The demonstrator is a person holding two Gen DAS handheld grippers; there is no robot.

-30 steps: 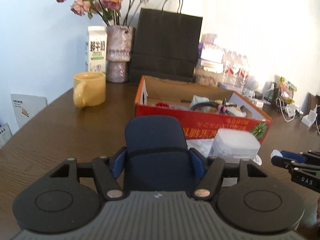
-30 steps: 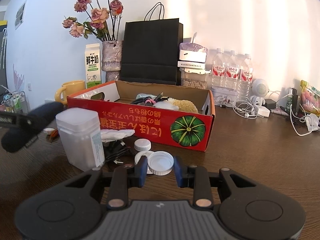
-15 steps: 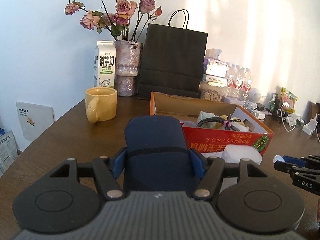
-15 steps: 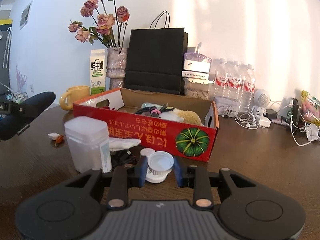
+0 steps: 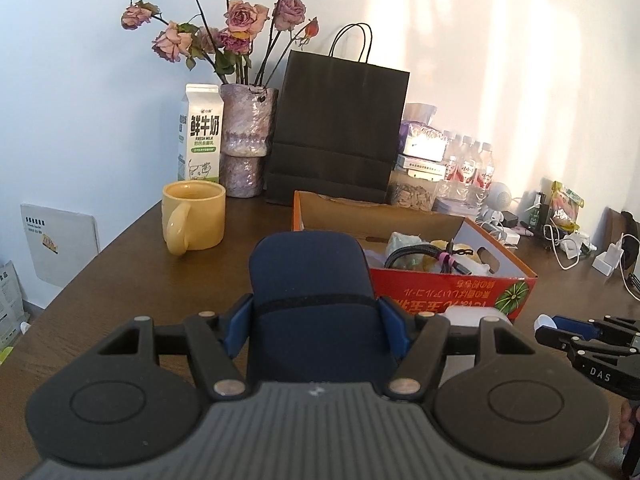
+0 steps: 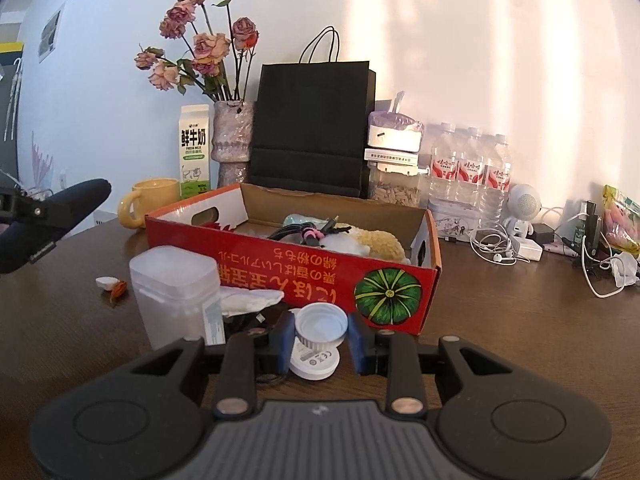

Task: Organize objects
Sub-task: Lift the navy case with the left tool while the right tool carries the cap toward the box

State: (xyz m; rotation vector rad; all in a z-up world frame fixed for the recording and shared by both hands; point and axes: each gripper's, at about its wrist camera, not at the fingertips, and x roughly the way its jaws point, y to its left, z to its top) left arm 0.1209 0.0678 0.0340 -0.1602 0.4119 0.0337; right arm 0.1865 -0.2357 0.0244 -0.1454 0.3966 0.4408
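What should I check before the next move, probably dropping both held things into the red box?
1. Left hand-held gripper shut on the navy pouch: ok.
2. Right hand-held gripper shut on the white cap, lifted off the white round disc: ok.
3. Free room inside the red box, near its back wall: ok.
4. Frosted plastic container stands left of the right hand-held gripper's path: ok.
5. Firmness of the grip on the cap: cannot tell.

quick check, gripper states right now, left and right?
Left gripper: shut on the dark blue case.
Right gripper: shut on the white cap, held above the table.
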